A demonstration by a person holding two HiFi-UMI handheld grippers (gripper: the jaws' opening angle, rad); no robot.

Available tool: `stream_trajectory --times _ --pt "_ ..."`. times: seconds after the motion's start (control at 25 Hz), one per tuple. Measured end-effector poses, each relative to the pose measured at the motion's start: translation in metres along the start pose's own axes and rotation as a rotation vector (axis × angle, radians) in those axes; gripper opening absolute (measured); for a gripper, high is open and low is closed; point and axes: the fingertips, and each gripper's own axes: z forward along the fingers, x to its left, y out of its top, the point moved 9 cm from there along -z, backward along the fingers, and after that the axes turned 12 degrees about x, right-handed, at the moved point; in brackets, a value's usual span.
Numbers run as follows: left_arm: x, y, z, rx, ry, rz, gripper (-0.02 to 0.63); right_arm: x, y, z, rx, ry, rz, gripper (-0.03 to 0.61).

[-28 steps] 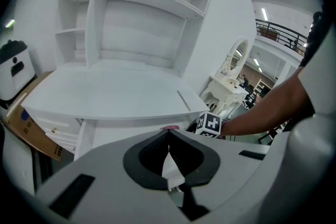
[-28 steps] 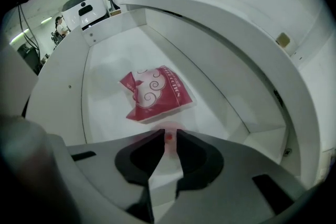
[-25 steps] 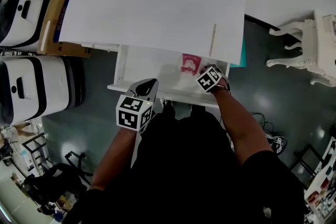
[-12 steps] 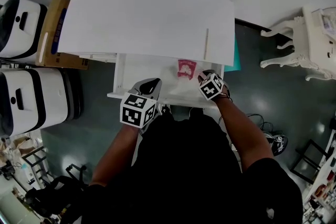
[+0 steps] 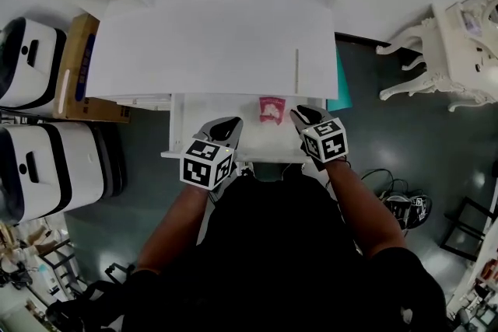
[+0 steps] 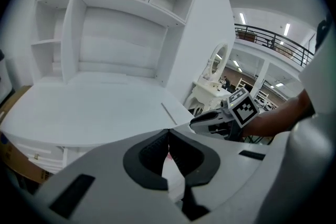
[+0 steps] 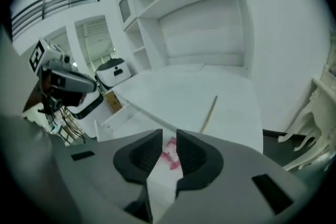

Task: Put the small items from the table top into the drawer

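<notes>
Pink packet (image 5: 272, 110) flat in open drawer (image 5: 194, 109); thin stick (image 5: 296, 71) on tabletop (image 5: 210, 35), rt side.

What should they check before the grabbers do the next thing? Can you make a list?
1. Drawer open: ok.
2. Pink packet lying in the drawer: ok.
3. Table top cleared: not ok, a thin stick lies near its right edge.
4. Right gripper free to pick: ok, jaws slightly apart, nothing held.
5. Left gripper empty: ok, jaws together.
6. Back of the drawer free: cannot tell, the table top hides it.
</notes>
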Motion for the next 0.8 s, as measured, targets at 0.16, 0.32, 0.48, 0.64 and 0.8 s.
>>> stream_trajectory --times 0.16,0.32,0.48,0.64,0.8 --pt "-0.006 0.009 -0.002 -0.019 -0.010 0.021 0.011 0.005 0.008 -0.033 -0.106 0.063 0.072 0.091" --pt "-0.011 0.017 -0.008 -0.047 -0.020 0.043 0.011 0.007 0.011 -0.060 -0.178 0.077 0.099 0.068" --pt "-0.016 0.020 -0.011 -0.065 -0.029 0.049 0.011 0.010 0.009 -0.076 -0.215 0.100 0.106 0.052" --pt "-0.022 0.021 -0.012 -0.070 -0.035 0.061 0.011 0.012 0.005 -0.084 -0.238 0.115 0.104 0.036" --pt "-0.027 0.021 -0.011 -0.070 -0.032 0.069 0.011 0.014 -0.003 -0.086 -0.225 0.110 0.089 0.028"
